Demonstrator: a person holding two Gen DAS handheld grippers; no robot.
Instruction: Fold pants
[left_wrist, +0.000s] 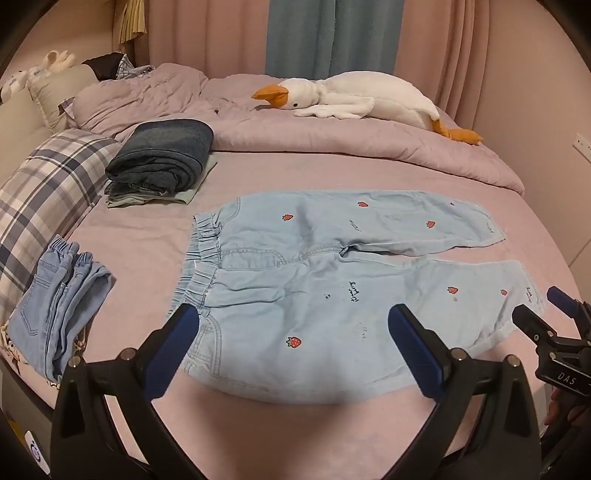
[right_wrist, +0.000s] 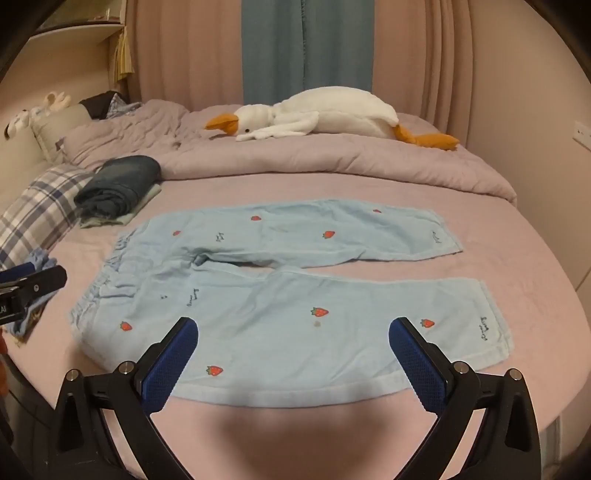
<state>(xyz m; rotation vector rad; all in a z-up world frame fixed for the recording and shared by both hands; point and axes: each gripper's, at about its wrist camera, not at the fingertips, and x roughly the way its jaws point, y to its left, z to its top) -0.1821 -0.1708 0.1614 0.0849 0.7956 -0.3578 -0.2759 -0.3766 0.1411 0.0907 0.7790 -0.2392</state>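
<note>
bed (left_wrist: 147, 236): biggest thing in view, pink sheet, stretches fwd of both my grippers. Everything else lies on it.
pants (right_wrist: 280, 314): light blue w/ strawberry prints, spread flat & unfolded, right ahead of and below both grippers. Waistband to the left of my left gripper's view, cuffs out to the right. Two legs lie side by side w/ a narrow gap between; near leg is the one just under my fingers.
step: start of the fold, I reckon. Nothing doubled over yet, pants laid out ready.
next move: prob. need to drop both grippers onto the near long edge, one nr the waistband, one nr the cuff, pinch the fabric & carry the near leg over onto the far leg. Thin cloth, so I'd want to catch one layer-pair cleanly w/o dragging the sheet up.
left gripper (left_wrist: 293, 319): jaws wide apart, nothing between them, hovering over the waist/hip part of the pants, not touching as far as I can tell.
right gripper (right_wrist: 293, 332): same, spread fully, empty, above the near leg toward the cuff end. No contact seen.
folded stack (left_wrist: 162, 158): dark jeans pile, well beyond & left of my left gripper. Not in my way.
small jeans (left_wrist: 59, 306): folded, far left of the left gripper.
</note>
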